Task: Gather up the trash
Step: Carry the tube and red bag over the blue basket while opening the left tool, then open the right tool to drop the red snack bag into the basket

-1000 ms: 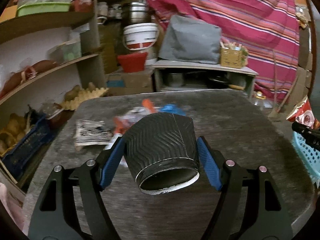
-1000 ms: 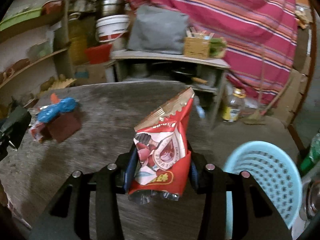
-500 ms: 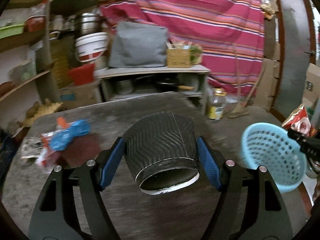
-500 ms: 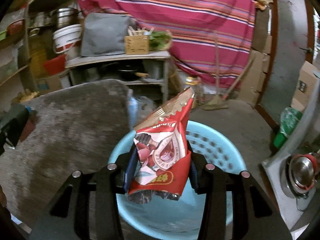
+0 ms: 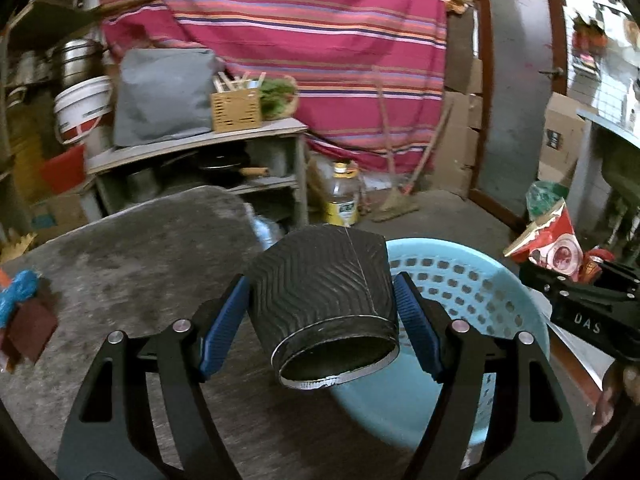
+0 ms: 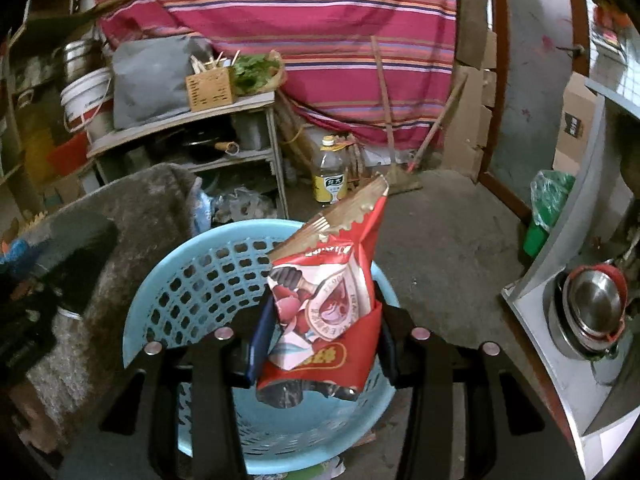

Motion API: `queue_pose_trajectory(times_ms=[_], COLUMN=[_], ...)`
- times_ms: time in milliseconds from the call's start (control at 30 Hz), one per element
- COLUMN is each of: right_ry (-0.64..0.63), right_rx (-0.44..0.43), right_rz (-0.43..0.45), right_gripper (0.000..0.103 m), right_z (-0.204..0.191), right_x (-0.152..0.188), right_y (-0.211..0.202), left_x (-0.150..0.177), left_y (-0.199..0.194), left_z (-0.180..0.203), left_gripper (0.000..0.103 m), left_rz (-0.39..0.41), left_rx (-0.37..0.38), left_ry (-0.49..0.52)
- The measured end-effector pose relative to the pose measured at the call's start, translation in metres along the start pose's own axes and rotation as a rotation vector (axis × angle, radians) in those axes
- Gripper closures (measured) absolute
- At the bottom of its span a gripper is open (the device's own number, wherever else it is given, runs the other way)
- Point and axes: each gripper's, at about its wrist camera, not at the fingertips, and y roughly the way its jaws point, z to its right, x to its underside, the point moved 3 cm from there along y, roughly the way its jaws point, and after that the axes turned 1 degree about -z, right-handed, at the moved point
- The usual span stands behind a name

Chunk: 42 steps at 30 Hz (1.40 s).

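Both hands have swung away from the table since a second ago, when the basket sat only at the edge of each view; it now lies under the grippers. Clamped in the left gripper [image 5: 320, 320], between its blue pads [image 5: 224, 332], is a black ribbed paper cup [image 5: 320, 292], lying on its side with its open mouth toward the camera, partly over the grey table [image 5: 140, 248] and partly over the rim of the light blue basket [image 5: 472, 280]. Pinched upright in the right gripper [image 6: 320, 336] is a red snack wrapper [image 6: 332, 296], its torn silvery top pointing up, directly above the basket's [image 6: 192, 280] perforated bowl (which stands on the floor just beside the table's edge). More litter stays on the table at the far left of the left view: a blue crumpled wrapper [image 5: 18, 292] touching a brown scrap [image 5: 28, 332]. Behind hangs a striped red cloth [image 5: 300, 32], and a plastic oil bottle [image 6: 330, 172] stands on the floor.
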Motion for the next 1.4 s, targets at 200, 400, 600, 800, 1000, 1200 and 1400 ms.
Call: queue_pose_trajectory(times_ms=[200,400,600,800,1000,1200,1400], right_ry=[0.041,0.040,0.021,-0.020,-0.064,-0.075,-0.026], right_rx=[0.001,0.000,-0.008,-0.037,-0.054,0.002,0.011], right_rz=[-0.007,-0.015,-0.027,-0.051,-0.087,-0.115,-0.111], right_gripper=[0.059,0.059,0.058,0.058,0.054,0.010,0.004], right_z=[0.010,0.007,-0.004,-0.037,-0.074,-0.095,-0.109], right_x=[0.000,0.003,0.002,0.003,0.006,0.008,0.007], right_y=[0.005,0.007,0.013,0.026,0.043,0.049,0.044], left_x=[-0.011,-0.019,-0.016,-0.008,0.005,0.021,0.028], left_y=[0.020,0.013,-0.008,-0.033,-0.063,-0.087,-0.111], left_z=[0.018,0.013,-0.020,-0.072,-0.121,-0.175,-0.213], left_gripper=[0.030,0.012,0.006,0.006,0.006,0.006,0.006], left_rz=[-0.030,-0.016,0.023,0.041,0.054,0.051,0.065], left_rx=[0.068,0.074,0.000,-0.095,-0.205,-0.255,-0.294], left_ry=[0.008,0.007,-0.033,-0.078,-0.092,-0.142,-0.166])
